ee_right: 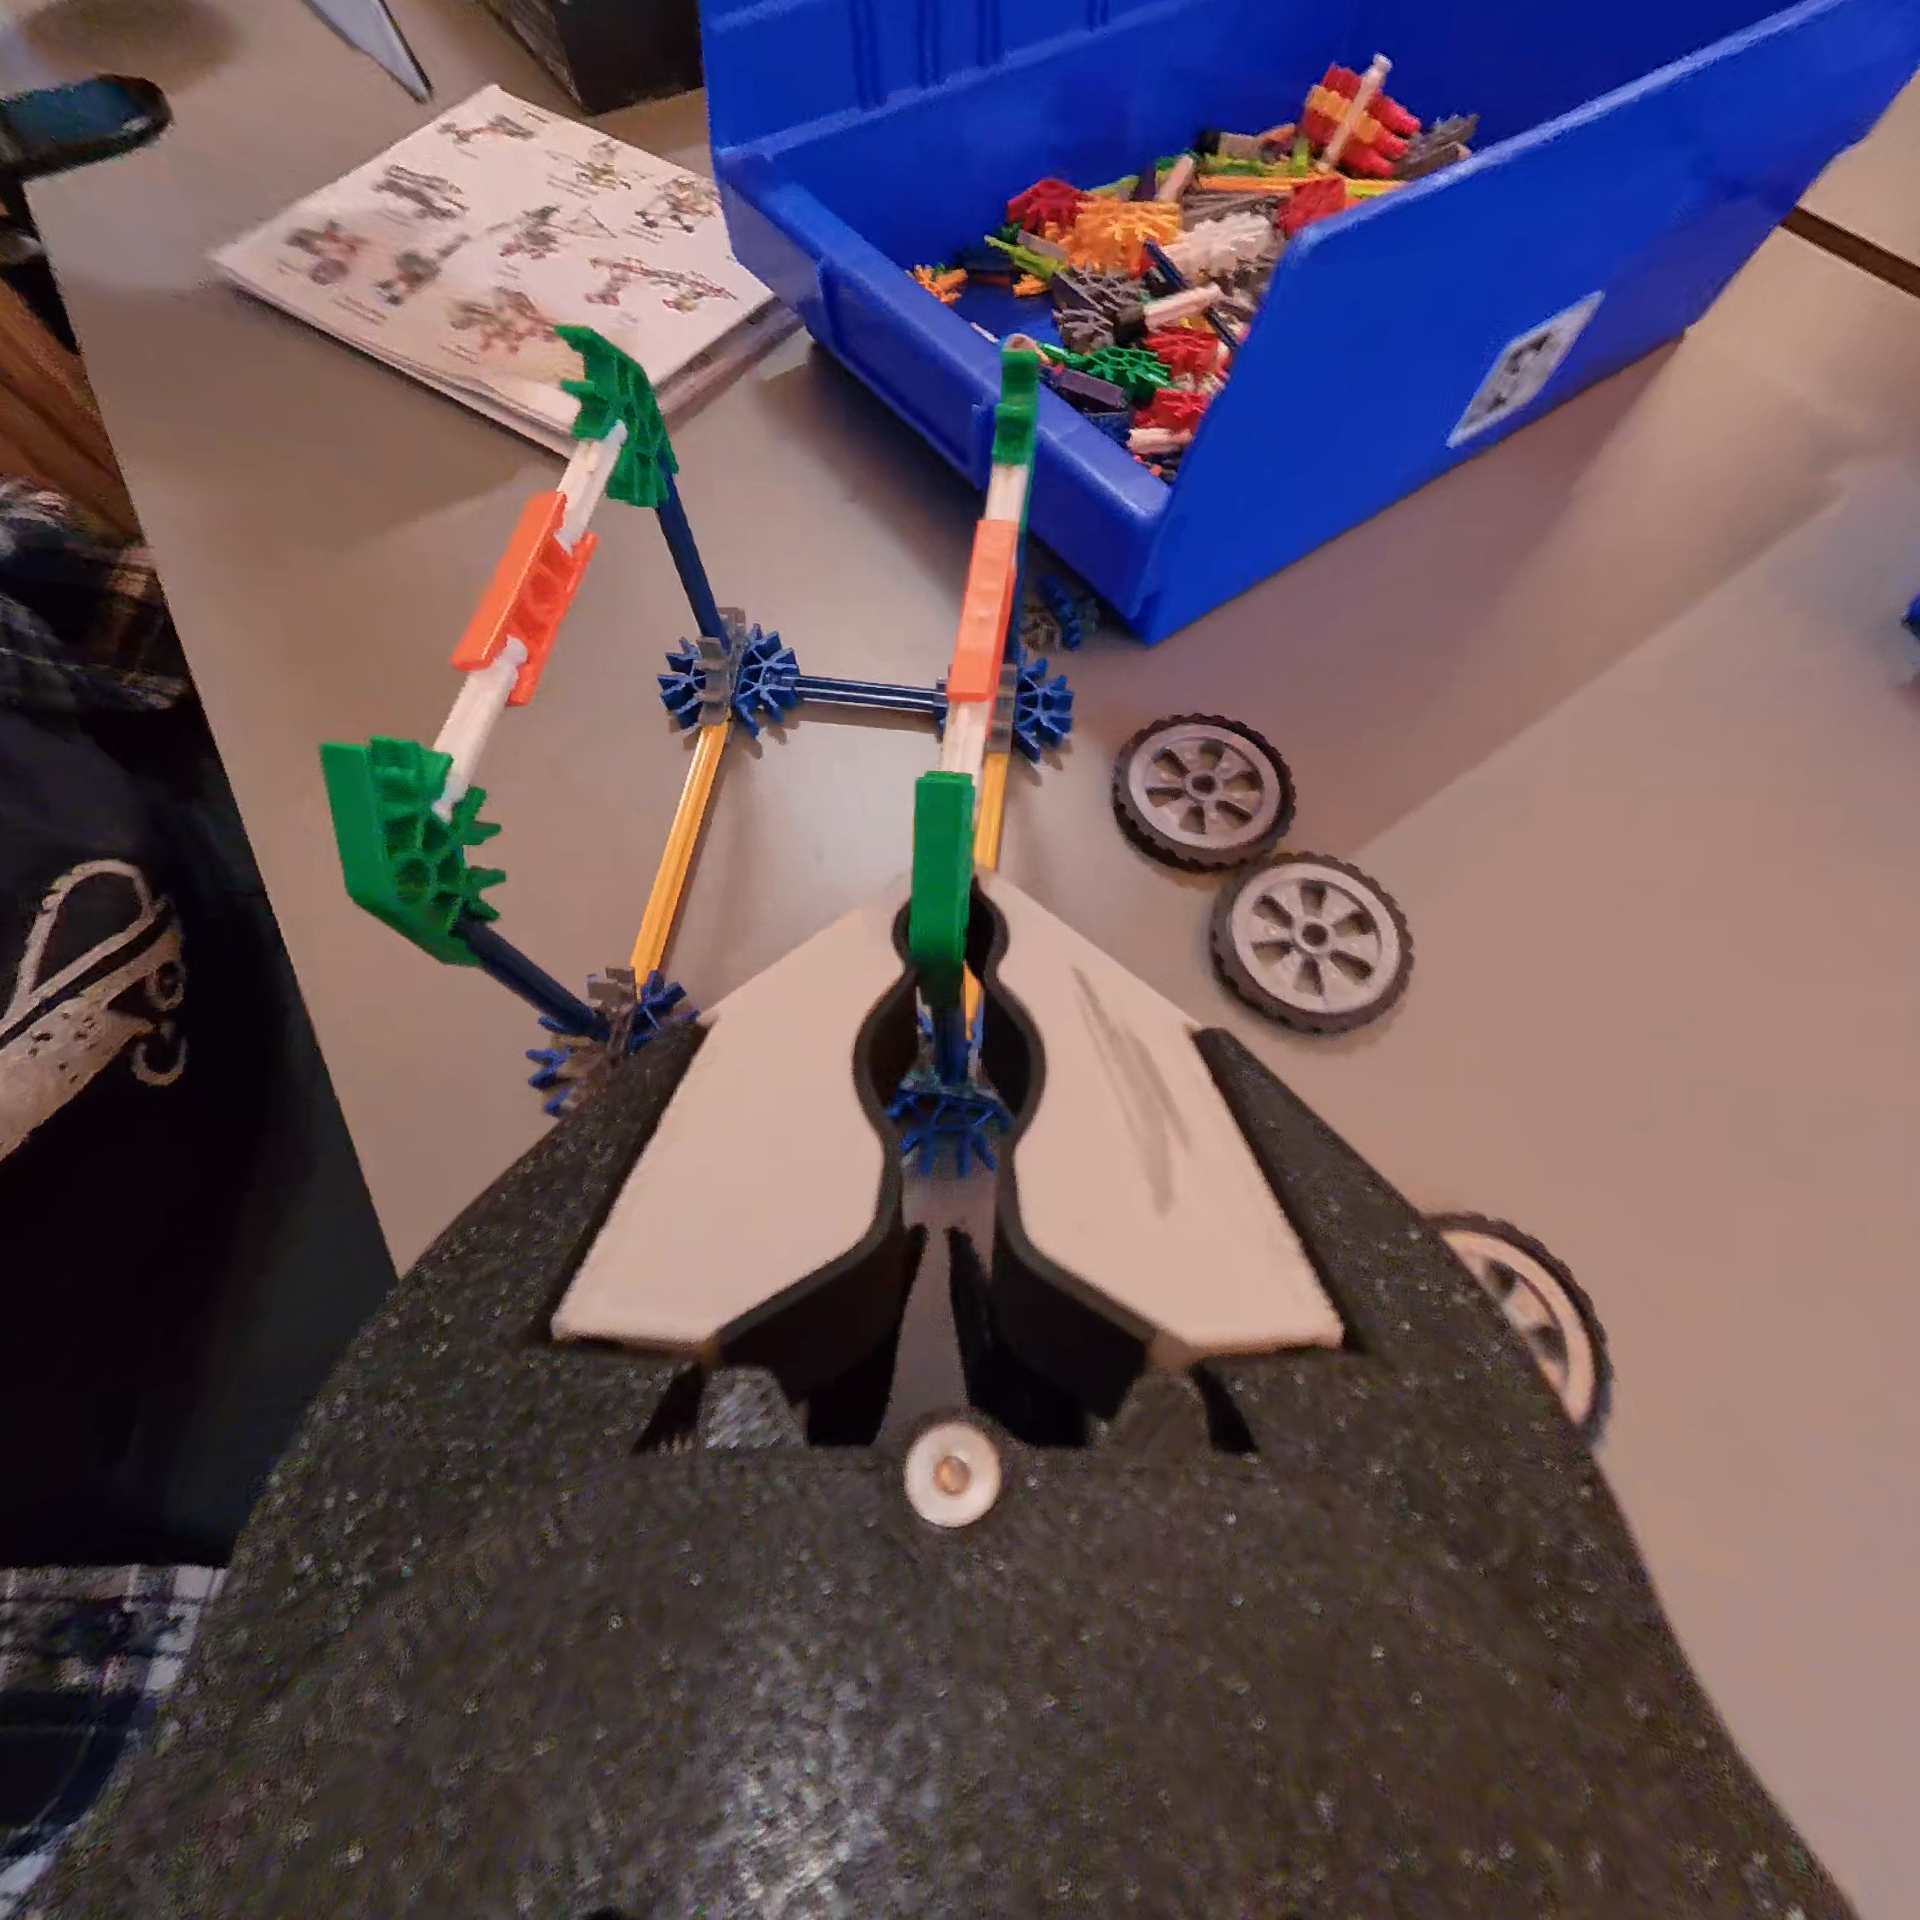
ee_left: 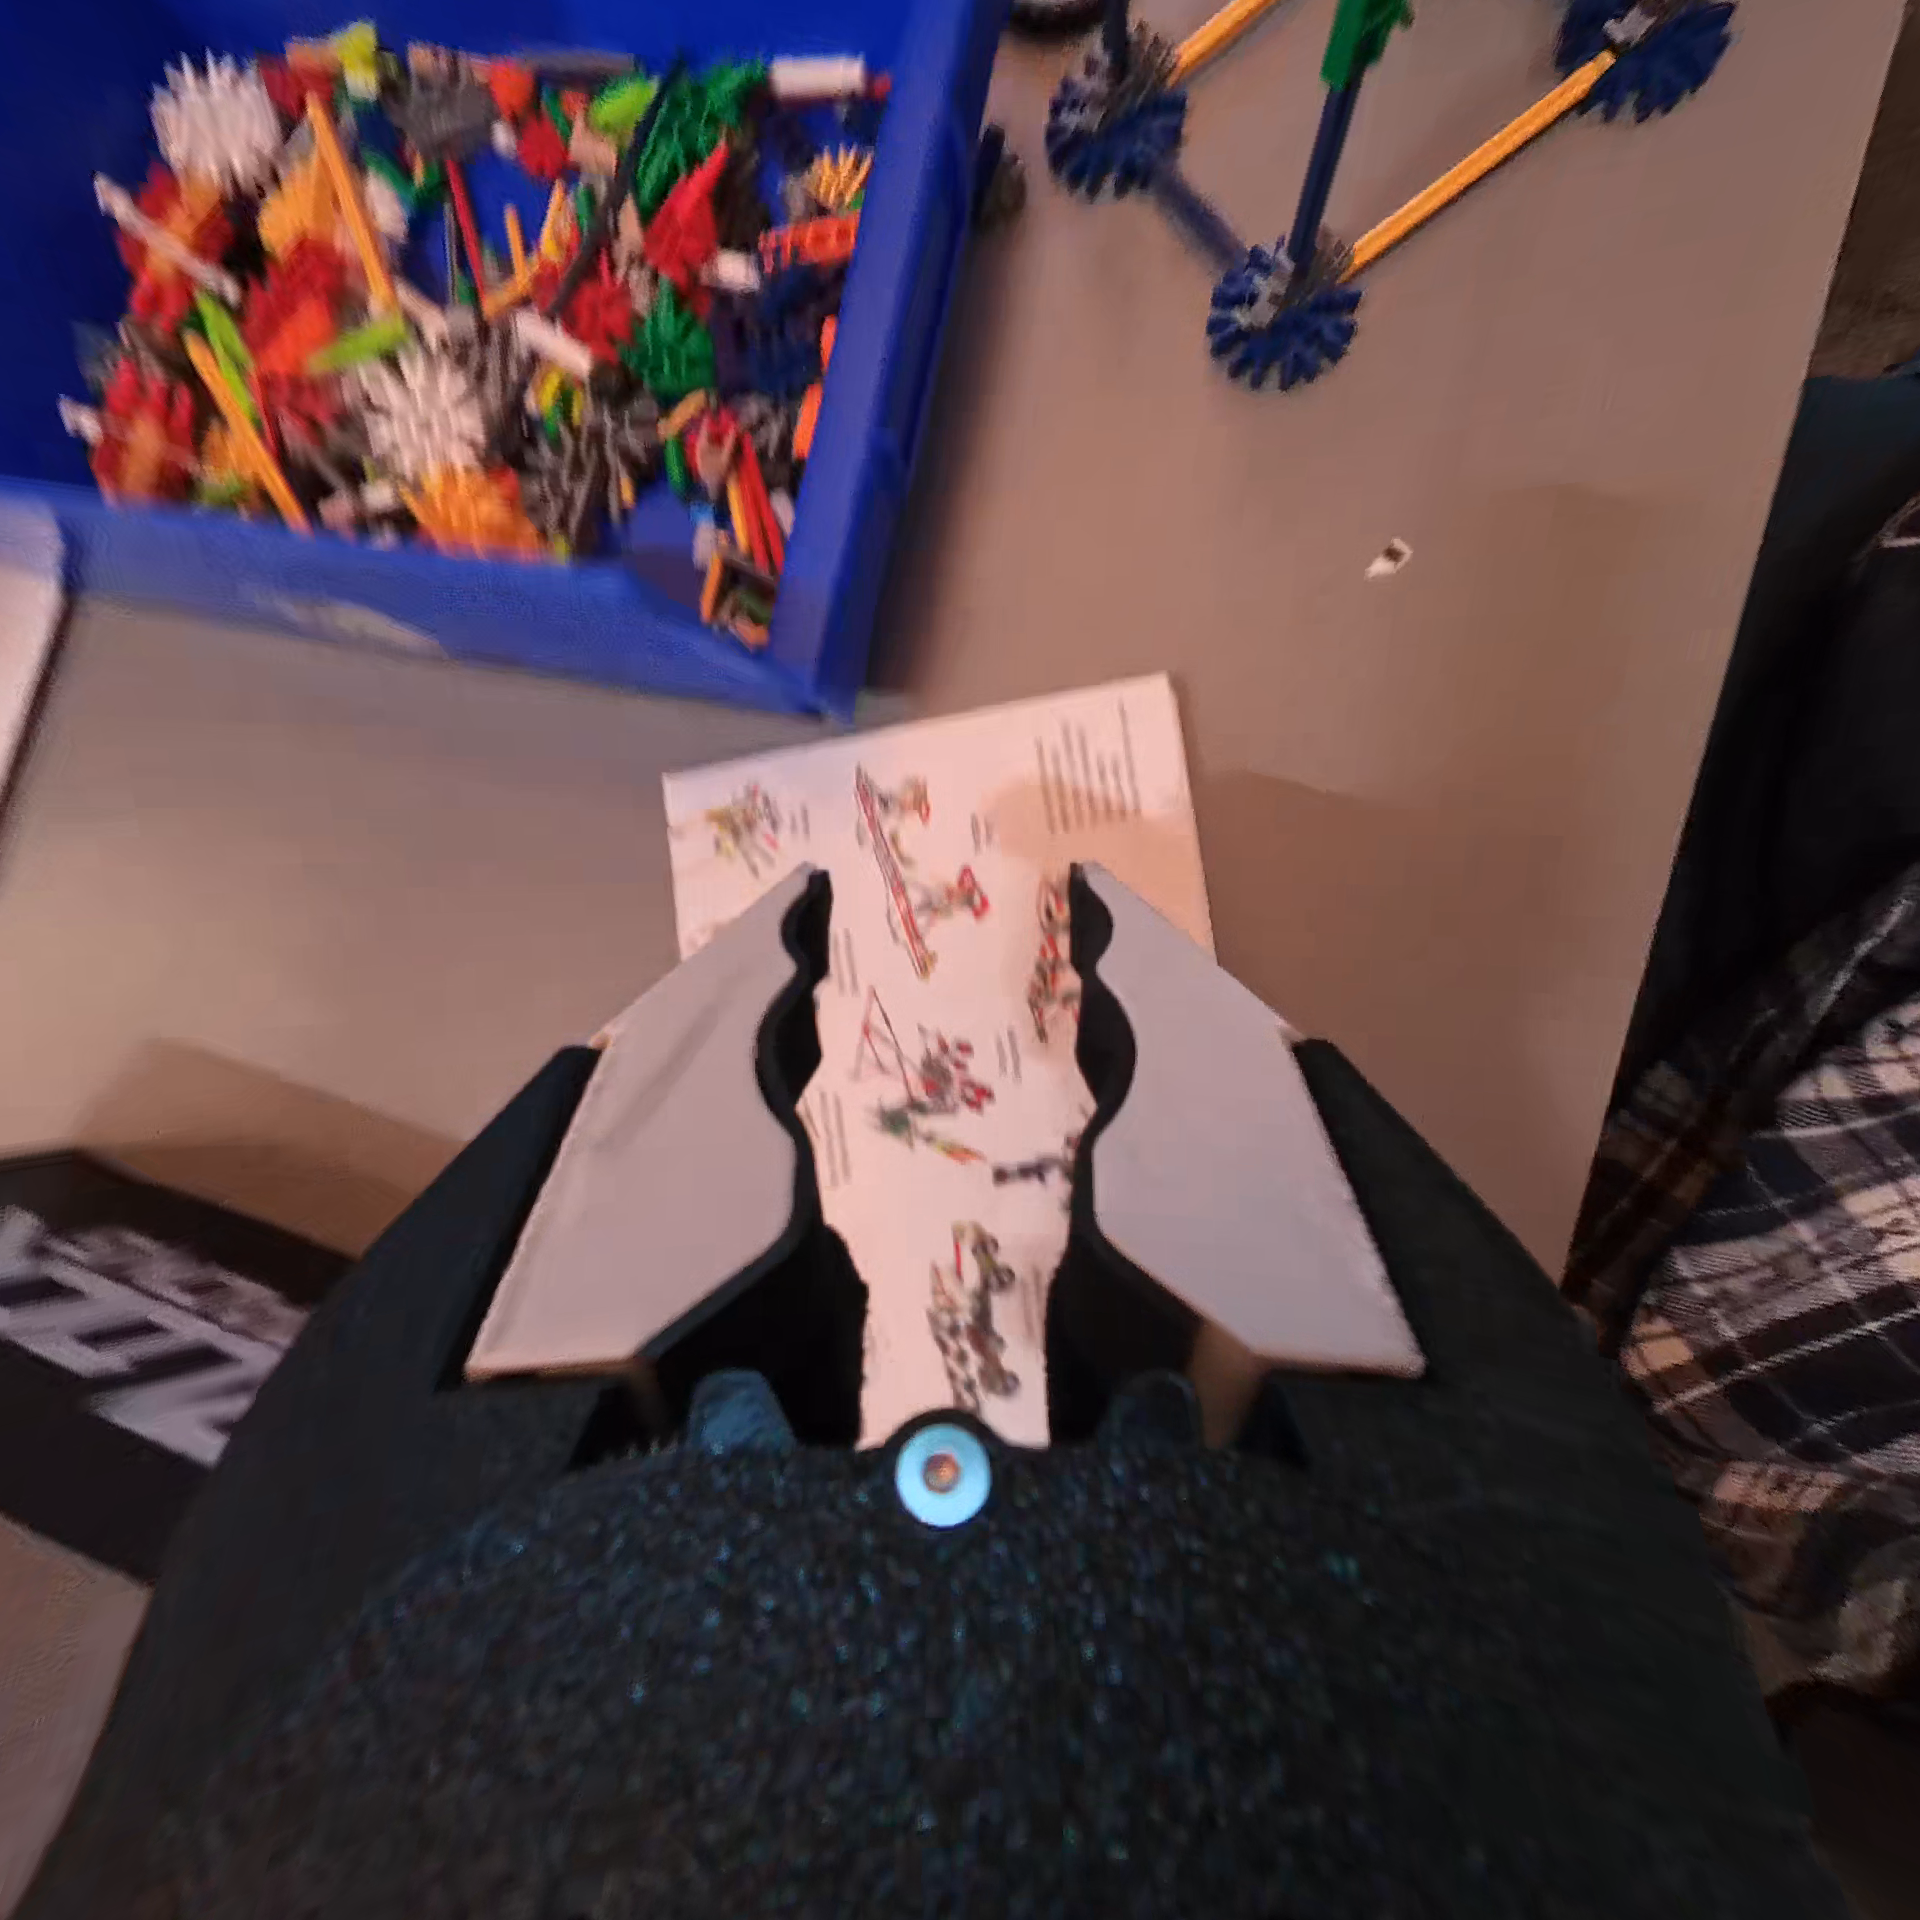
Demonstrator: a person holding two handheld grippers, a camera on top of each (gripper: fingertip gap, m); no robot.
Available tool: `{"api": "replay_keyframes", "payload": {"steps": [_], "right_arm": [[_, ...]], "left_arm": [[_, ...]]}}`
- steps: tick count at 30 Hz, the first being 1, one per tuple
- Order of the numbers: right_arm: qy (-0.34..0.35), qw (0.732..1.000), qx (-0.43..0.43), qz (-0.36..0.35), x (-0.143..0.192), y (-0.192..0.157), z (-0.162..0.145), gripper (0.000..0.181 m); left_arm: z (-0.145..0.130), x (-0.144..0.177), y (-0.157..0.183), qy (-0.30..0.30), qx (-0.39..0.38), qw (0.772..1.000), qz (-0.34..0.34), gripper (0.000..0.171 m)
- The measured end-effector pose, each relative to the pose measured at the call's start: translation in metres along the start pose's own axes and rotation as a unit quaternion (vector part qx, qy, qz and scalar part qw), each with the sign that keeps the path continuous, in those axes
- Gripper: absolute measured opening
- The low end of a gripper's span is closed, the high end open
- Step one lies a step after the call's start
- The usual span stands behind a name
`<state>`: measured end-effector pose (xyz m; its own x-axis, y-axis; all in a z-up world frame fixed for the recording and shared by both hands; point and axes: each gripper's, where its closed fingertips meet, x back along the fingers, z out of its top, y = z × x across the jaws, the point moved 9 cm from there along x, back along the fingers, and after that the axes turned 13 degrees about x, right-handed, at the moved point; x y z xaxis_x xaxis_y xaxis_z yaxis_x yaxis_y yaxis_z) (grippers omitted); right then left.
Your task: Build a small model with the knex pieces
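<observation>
Left tongs [ee_left: 948,894], jaws apart and holding nothing, hang over a printed instruction sheet [ee_left: 935,831] lying flat on the grey desk [ee_left: 1351,675]. Up and to the left of the sheet stands a blue bin [ee_left: 894,416] heaped with mixed plastic rods and connectors; up and to the right rests part of a rod-and-connector frame [ee_left: 1288,301] with blue hubs and yellow rods.

In the right wrist view, from left: the person's plaid sleeve [ee_right: 62,582] at the desk edge, then the frame [ee_right: 727,675], its near-left green connector [ee_right: 410,842] raised on a blue rod. Right tongs [ee_right: 943,914] are closed on the frame's near-right green connector [ee_right: 940,883], with a blue hub [ee_right: 948,1122] showing between the fingers below it. Just to the right, two grey wheels [ee_right: 1205,790] lie flat side by side on the desk, well short of the blue bin behind them. A third wheel [ee_right: 1538,1320] peeks out beside the tongs' body.
</observation>
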<state>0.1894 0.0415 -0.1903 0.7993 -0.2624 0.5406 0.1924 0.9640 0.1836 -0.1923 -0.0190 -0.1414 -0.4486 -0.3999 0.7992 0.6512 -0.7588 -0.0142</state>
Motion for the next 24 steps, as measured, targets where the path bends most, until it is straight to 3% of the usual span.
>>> {"api": "replay_keyframes", "payload": {"steps": [6,9,14,20,24], "right_arm": [[0.023,0.999,0.026,0.042,-0.013,-0.008,0.006,0.001],[0.027,0.997,0.038,0.058,-0.019,-0.006,0.010,0.001],[0.013,0.997,0.040,0.071,-0.033,0.001,0.013,0.019],[0.003,0.997,0.019,0.074,-0.040,0.004,0.008,0.019],[-0.021,0.995,0.017,0.096,-0.044,0.003,0.006,0.006]], "left_arm": [[-0.065,0.011,-0.015,0.004,0.094,0.996,0.005,0.044],[-0.083,0.012,-0.020,0.020,0.122,0.992,0.008,0.047],[-0.099,-0.002,-0.019,-0.004,0.113,0.993,0.036,0.051],[-0.107,-0.011,-0.012,0.016,0.116,0.993,0.008,0.048],[-0.109,-0.012,-0.003,0.027,0.091,0.995,-0.009,0.027]]}}
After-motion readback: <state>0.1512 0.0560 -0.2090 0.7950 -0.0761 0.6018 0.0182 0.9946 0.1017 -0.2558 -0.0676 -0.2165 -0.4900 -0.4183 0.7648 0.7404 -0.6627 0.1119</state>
